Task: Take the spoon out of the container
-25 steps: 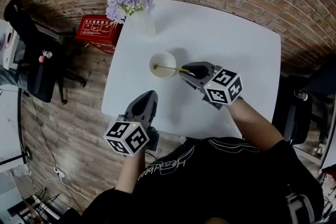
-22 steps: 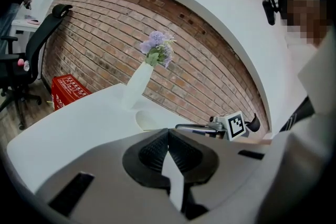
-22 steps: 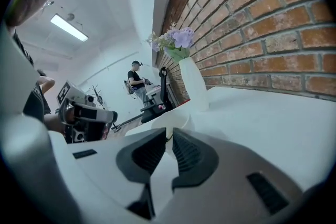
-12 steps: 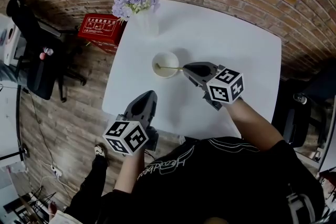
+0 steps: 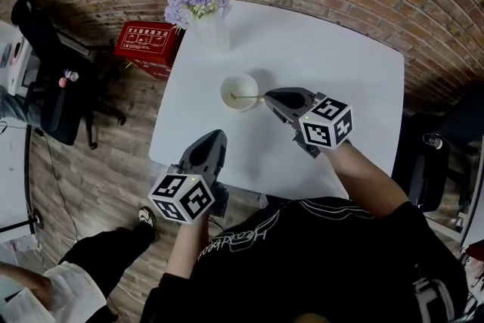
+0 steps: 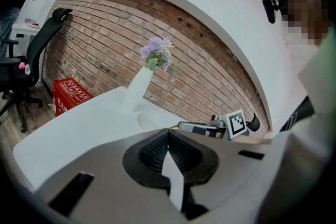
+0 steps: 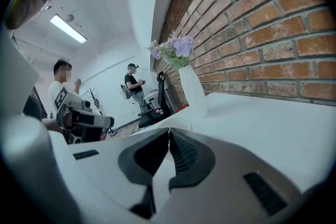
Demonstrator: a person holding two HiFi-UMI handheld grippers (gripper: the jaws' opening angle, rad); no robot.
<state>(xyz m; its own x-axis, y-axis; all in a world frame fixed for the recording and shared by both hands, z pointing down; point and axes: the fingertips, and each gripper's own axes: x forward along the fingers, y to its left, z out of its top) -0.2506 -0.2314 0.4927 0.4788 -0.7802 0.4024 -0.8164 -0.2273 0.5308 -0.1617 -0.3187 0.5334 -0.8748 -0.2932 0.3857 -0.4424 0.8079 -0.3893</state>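
Observation:
A small white bowl (image 5: 239, 92) stands mid-table, with a slim gold spoon (image 5: 248, 97) lying across its right rim, scoop end inside. My right gripper (image 5: 267, 97) is at the bowl's right edge, shut on the tip of the spoon's handle. The handle does not show in the right gripper view, where the jaws (image 7: 168, 131) meet. My left gripper (image 5: 215, 135) hangs shut and empty near the table's front edge, below the bowl. In the left gripper view the bowl (image 6: 150, 121) is low ahead, beyond the shut gripper (image 6: 168, 131).
On the white table (image 5: 333, 64), a white vase of purple flowers (image 5: 211, 32) stands at the far left corner. On the wooden floor to the left are a red box (image 5: 144, 41) and a black office chair (image 5: 45, 79). A person's leg (image 5: 106, 257) is at lower left.
The right gripper has drawn slightly right and up, and the spoon's scoop end slid toward the bowl's right side. A person's leg walked in at lower left. Left gripper unmoved.

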